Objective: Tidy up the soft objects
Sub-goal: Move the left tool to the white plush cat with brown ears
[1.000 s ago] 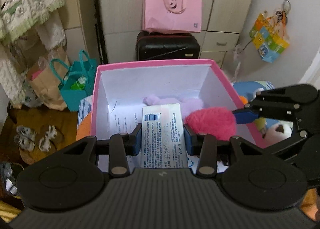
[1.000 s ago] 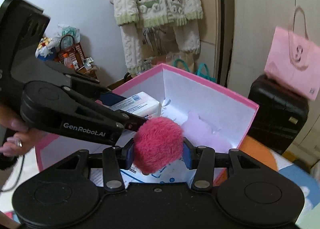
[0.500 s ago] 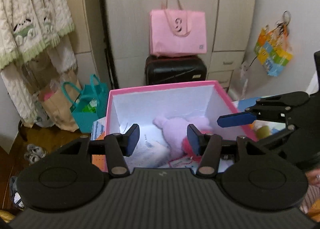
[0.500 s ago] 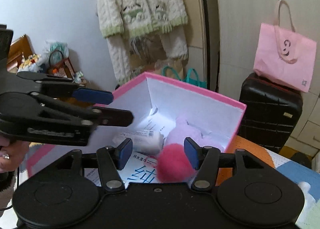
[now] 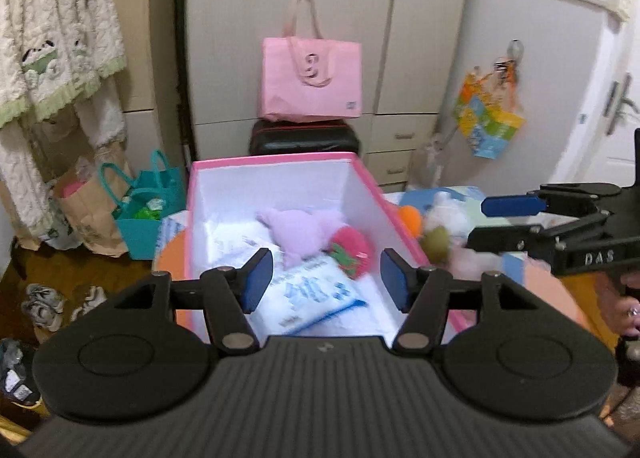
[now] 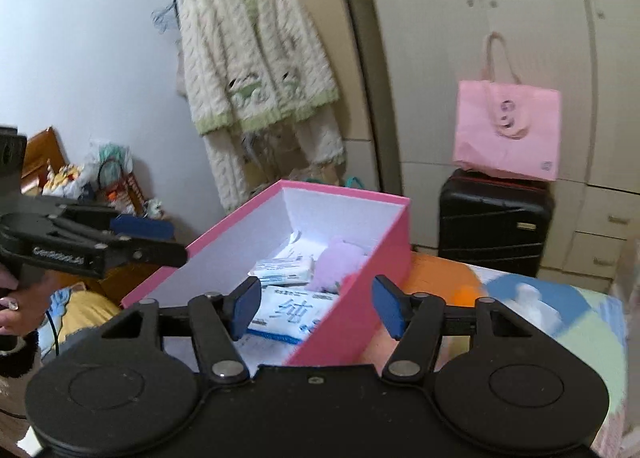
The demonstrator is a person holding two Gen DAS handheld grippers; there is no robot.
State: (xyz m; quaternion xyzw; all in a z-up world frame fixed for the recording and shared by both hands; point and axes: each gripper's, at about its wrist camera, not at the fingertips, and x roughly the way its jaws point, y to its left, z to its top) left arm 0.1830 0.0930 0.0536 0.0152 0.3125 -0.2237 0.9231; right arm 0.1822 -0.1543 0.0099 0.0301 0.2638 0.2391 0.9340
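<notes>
Both grippers empty, fingers wide apart, above pink box [image 5: 280,158].

Left gripper [image 5: 324,280] and right gripper [image 6: 316,308] touch nothing. In box: lilac plush [image 5: 300,230], red fuzzy ball [image 5: 352,252], tissue packs [image 5: 312,294]. Loose plush toys [image 5: 436,230] lie on worktop just right of box, blurred. Likely v. light, squashy, non-fragile; pinch mid-body, deep bite so fur doesn't slip.

pink box [image 5: 276,161] — plush toys [image 5: 308,232] inside
</notes>
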